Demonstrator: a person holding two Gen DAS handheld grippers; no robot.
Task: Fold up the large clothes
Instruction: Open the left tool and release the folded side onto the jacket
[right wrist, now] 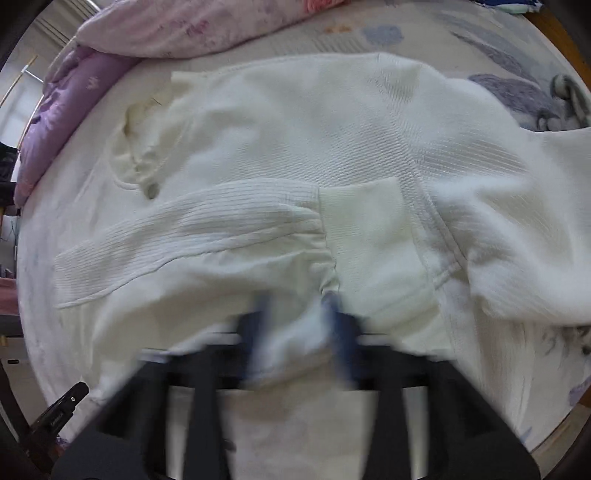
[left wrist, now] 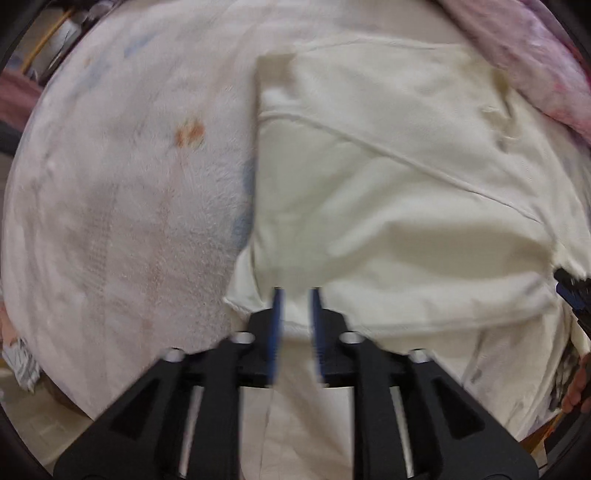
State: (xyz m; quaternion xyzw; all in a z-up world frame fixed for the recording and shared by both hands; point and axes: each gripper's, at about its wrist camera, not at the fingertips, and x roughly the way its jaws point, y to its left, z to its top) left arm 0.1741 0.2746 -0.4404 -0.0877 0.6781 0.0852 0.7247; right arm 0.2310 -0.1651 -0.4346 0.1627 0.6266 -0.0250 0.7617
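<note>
risk 1: sleeve (right wrist: 192, 229) folded across the chest of the sweatshirt (right wrist: 295, 140) looks loosely laid; w/ both hand-held grippers letting go, it could slide or spring back off the body, prob. because the ribbed knit is bulky & nothing pins it.
risk 2: hem edge under the left hand-held gripper (left wrist: 295, 306) is bunched; if next grab takes only the top layer, fold goes crooked.
risk 3: other sleeve (right wrist: 528, 229) sprawls out to the side, not tucked; may drag when body is folded.
risk 4: bed sheet (left wrist: 122, 206) is soft & fuzzy, so a low pinch could catch sheet along w/ garment.
left hand-held gripper: jaws partly apart, narrow gap; cream cloth shows btwn the blue pads but pads don't seem to press it, so released, not holding.
right hand-held gripper (right wrist: 299, 325): blurred; jaws stand wider apart, some white cloth in the gap near the cuff (right wrist: 362, 229), no clear pinch.
sweatshirt position: lies flat on the bed, mostly ahead of both grippers; left one sits over its folded side edge, right one over the lower edge just below cuff.
surroundings: pink-purple quilt (right wrist: 177, 29) along far edge, well apart.
</note>
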